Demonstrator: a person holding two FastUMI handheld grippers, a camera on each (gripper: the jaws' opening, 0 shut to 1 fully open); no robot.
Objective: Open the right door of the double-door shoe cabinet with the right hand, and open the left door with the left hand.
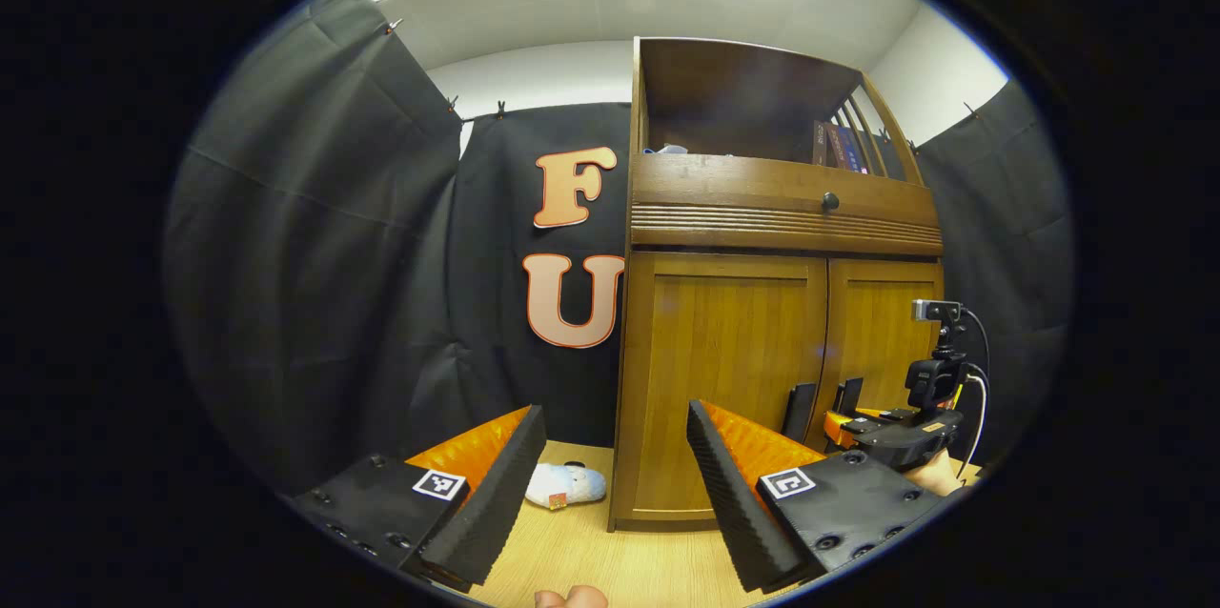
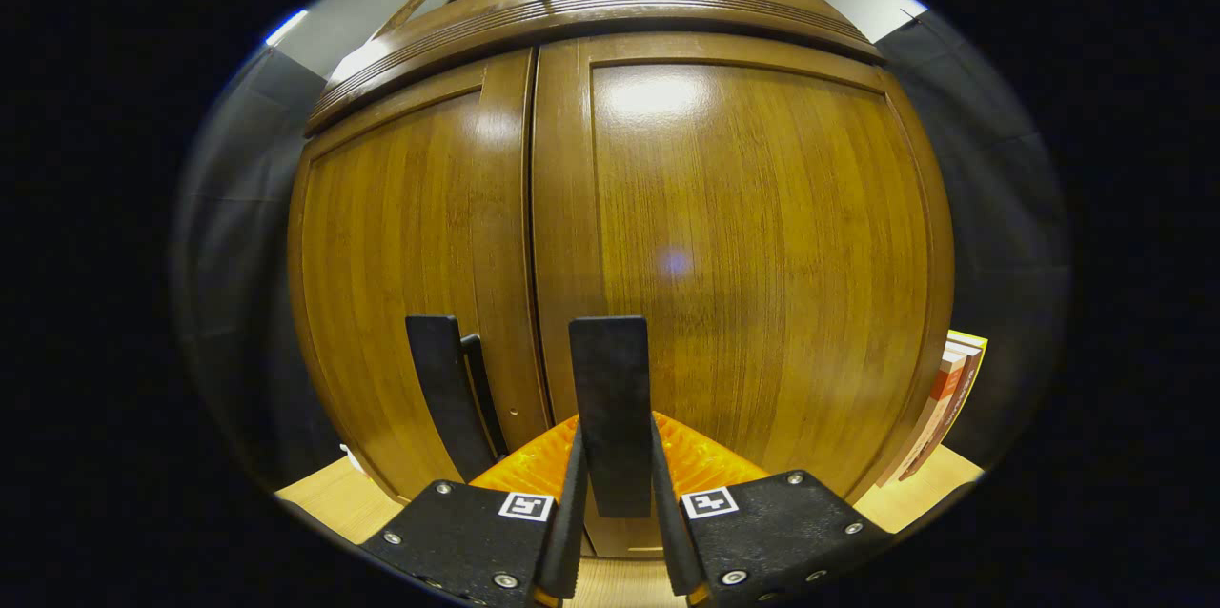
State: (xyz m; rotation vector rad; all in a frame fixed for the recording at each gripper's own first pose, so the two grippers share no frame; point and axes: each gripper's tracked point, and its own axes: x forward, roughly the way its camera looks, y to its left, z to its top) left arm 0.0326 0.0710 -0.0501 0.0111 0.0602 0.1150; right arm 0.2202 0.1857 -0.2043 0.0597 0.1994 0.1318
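The shoe cabinet [image 1: 777, 303] stands on the wooden surface [image 1: 620, 560] against the booth wall, both doors flush and closed. Your right claw [image 2: 615, 503] is up close to the right door [image 2: 753, 265], its fingers clamped on that door's upright handle [image 2: 610, 398], whose lower end they hide. The left door [image 2: 400, 274] has its own handle [image 2: 448, 398]. Your left claw [image 1: 610, 484] hangs wide open, holding nothing, well short of the cabinet. A small plush toy [image 1: 564, 484] lies partly hidden behind one finger.

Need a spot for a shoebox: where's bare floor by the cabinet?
Bare floor lies before the left door. A white soft toy sits left of the cabinet, books lean at its right; the right gripper crowds the handles.
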